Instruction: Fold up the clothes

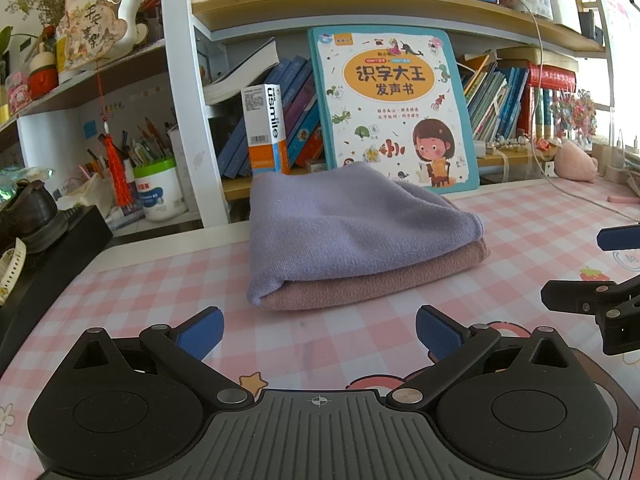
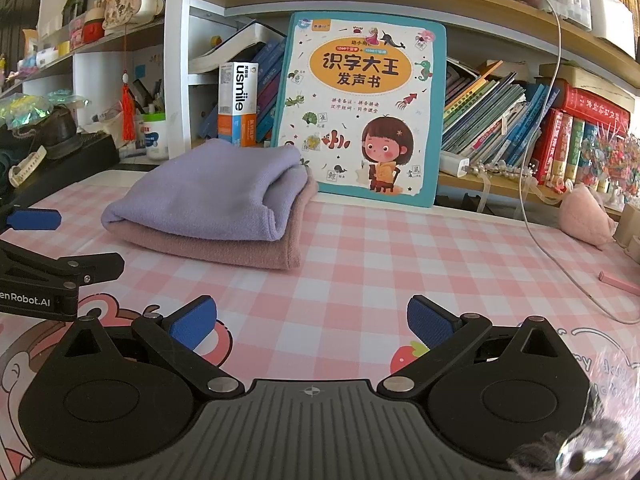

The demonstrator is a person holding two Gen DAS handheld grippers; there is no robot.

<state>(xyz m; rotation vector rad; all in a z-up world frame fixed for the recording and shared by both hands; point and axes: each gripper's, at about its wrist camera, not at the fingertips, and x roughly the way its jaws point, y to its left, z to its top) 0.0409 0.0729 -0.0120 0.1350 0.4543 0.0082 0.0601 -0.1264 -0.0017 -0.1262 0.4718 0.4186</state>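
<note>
On the pink checked table (image 1: pixel 160 272), far from both tools, lie 2 folded cloths: a purple cloth (image 1: pixel 340 232) on top of a pink cloth (image 1: pixel 380 280). They sit just in front of a big kids' book (image 1: pixel 392 108) that leans on the shelf, w/ a white-and-orange box (image 1: pixel 266 128) standing to its left.

The left view shows the pile's smooth folded edges on the near and left sides. Only the right view shows the open layered ends of the purple cloth (image 2: pixel 208 196) and pink cloth (image 2: pixel 224 248), on the pile's right side. The pile's long side runs left to right, a bit slanted, w/ the right end farther back.

The left gripper (image 1: pixel 320 332) sits low over the table, pointing at the pile, blue fingers spread wide w/ nothing between them. The right gripper (image 2: pixel 312 320) is the same: low, level, spread wide, holding nothing. They are side by side; each view shows a bit of the other tool at its edge.
</note>
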